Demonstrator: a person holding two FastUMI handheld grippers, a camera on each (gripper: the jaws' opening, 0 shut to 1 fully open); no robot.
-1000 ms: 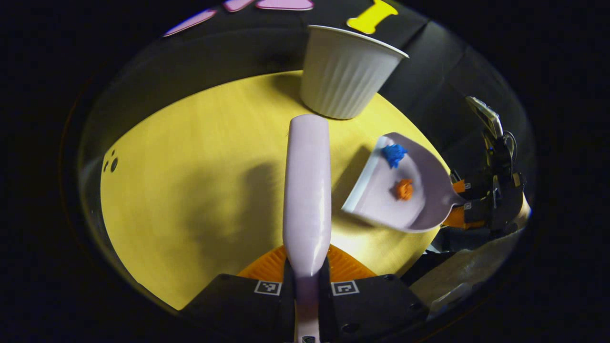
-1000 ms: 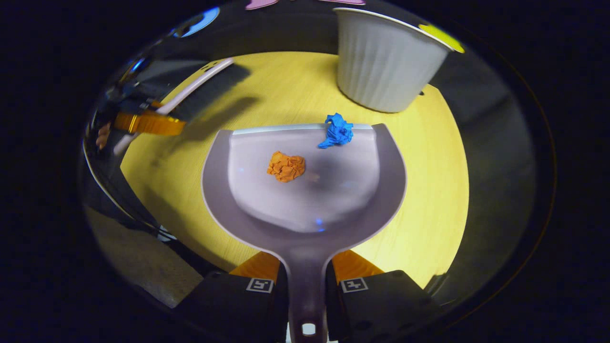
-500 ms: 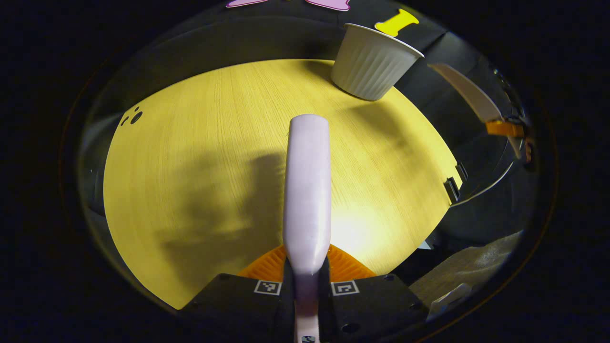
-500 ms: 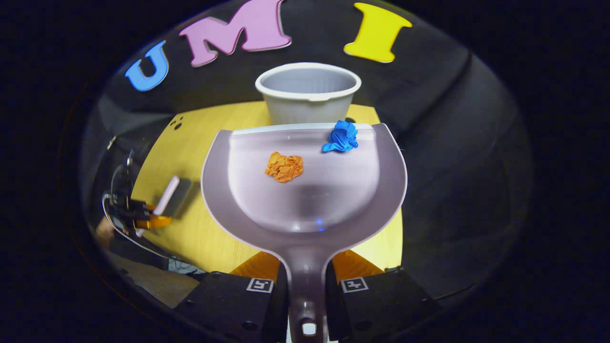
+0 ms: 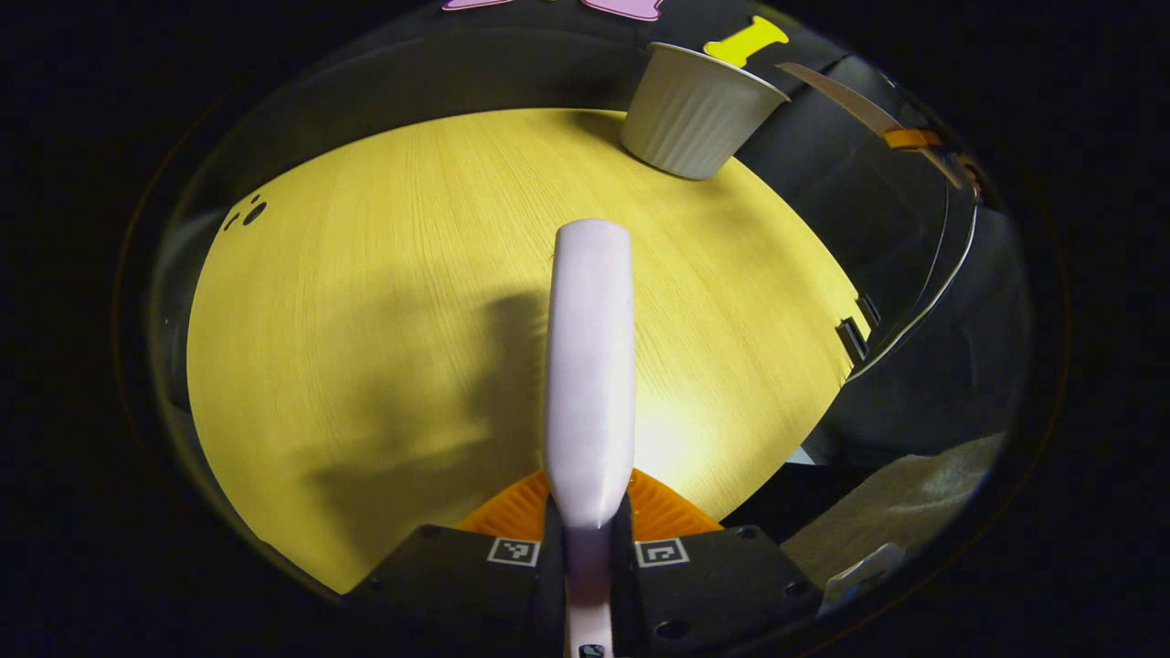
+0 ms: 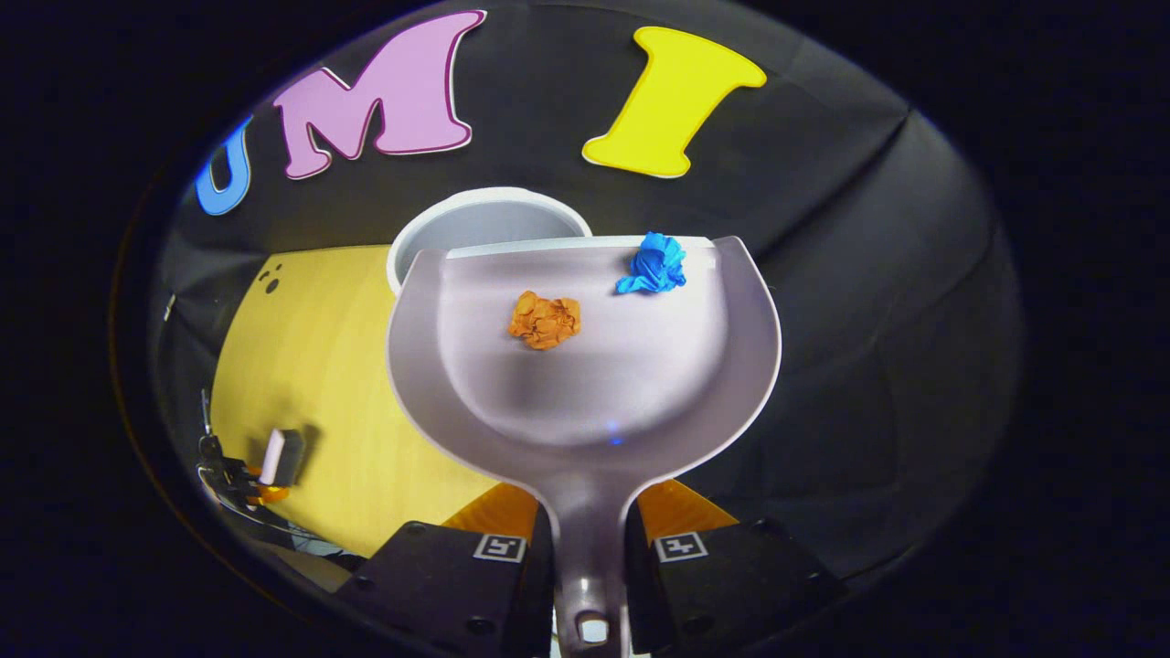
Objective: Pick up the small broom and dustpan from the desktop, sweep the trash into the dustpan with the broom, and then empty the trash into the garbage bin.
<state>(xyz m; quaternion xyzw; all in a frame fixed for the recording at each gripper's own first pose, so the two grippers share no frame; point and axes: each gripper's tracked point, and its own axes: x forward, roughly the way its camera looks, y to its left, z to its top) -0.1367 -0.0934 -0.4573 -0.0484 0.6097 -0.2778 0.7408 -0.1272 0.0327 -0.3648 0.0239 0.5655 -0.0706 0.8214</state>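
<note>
Dustpan raised in front of the garbage bin, broom held over the desktop.

In the right gripper view we see the right gripper (image 6: 590, 539) clamped on the handle of the dustpan (image 6: 585, 384), which reaches straight ahead of it, its front edge across the mouth of the garbage bin (image 6: 484, 219) beyond. 2 paper wads lie in the pan: an orange wad (image 6: 546, 319) ahead and slightly left, a blue wad (image 6: 652, 264) at the front edge, ahead and right. In the left gripper view, the left gripper (image 5: 590, 544) is closed on the broom (image 5: 590, 366), which points forward above the desktop (image 5: 384, 302); the bin stands far ahead to its right.
</note>
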